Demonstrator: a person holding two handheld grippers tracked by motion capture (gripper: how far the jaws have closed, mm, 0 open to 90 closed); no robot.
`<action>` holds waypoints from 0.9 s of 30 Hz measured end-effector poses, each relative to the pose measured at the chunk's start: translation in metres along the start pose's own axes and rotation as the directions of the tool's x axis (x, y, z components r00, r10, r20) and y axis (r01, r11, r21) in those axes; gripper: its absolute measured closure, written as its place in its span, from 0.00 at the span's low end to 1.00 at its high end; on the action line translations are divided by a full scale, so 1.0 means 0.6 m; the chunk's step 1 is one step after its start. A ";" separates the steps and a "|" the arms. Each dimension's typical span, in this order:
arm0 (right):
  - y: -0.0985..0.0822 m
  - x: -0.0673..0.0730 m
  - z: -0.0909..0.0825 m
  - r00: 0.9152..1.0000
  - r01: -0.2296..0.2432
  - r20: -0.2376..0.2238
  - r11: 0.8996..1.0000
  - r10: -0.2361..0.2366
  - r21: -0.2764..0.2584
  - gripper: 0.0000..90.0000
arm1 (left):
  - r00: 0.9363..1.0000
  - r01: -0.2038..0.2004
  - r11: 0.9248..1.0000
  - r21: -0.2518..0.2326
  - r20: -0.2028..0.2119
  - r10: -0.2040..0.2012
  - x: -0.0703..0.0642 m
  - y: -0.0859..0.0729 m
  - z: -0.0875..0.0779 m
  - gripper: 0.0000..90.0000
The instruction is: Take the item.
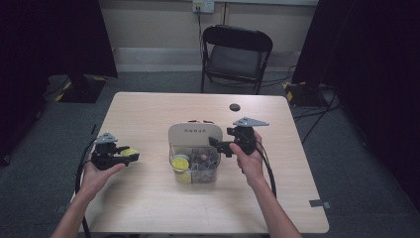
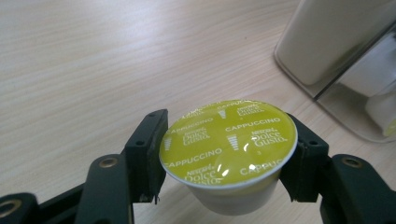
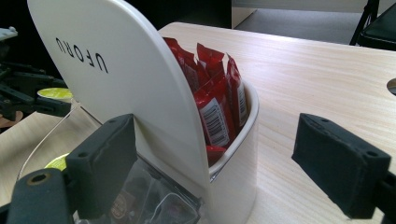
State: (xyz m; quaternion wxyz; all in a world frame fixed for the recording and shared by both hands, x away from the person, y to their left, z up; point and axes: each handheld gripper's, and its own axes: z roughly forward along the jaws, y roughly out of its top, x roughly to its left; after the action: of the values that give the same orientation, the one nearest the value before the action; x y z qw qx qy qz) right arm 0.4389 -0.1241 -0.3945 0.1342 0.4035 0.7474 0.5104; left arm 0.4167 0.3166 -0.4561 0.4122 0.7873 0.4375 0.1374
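My left gripper (image 1: 131, 156) (image 2: 228, 150) is shut on a white coffee capsule (image 1: 130, 151) (image 2: 228, 140) with a yellow-green foil lid, held just above the table at the left. In the table's middle stands a clear box (image 1: 195, 171) with its white lid (image 1: 194, 133) (image 3: 121, 79) raised. Inside are yellow capsules (image 1: 181, 162) and red sachets (image 3: 215, 93). My right gripper (image 1: 220, 146) (image 3: 224, 154) is open at the box's right side. The lid's edge stands between its jaws: one jaw lies against the lid, the other stays well apart.
The wooden table (image 1: 148, 114) has a dark round hole (image 1: 235, 107) near its far edge. A black folding chair (image 1: 236, 49) stands behind it. The left gripper (image 3: 28, 93) with its capsule appears beyond the lid in the right gripper view.
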 end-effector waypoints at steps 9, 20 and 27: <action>0.000 0.000 0.000 1.000 0.000 0.000 1.000 0.000 0.000 0.15 | 1.000 0.017 0.999 0.033 0.000 -0.017 0.013 -0.015 0.020 0.46; 0.000 -0.001 0.000 1.000 -0.001 -0.002 1.000 0.001 0.003 0.14 | 1.000 0.023 0.999 0.040 0.002 -0.023 0.016 -0.022 0.040 0.45; 0.000 0.000 0.000 1.000 0.000 -0.001 1.000 0.000 0.002 0.14 | 0.999 0.027 0.998 0.057 0.016 -0.028 0.015 -0.026 0.049 0.45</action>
State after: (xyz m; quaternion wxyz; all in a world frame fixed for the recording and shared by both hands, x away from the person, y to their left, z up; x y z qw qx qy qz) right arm 0.4390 -0.1242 -0.3946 0.1334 0.4037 0.7479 0.5098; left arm 0.4300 0.3127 -0.4875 0.3953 0.7937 0.4485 0.1125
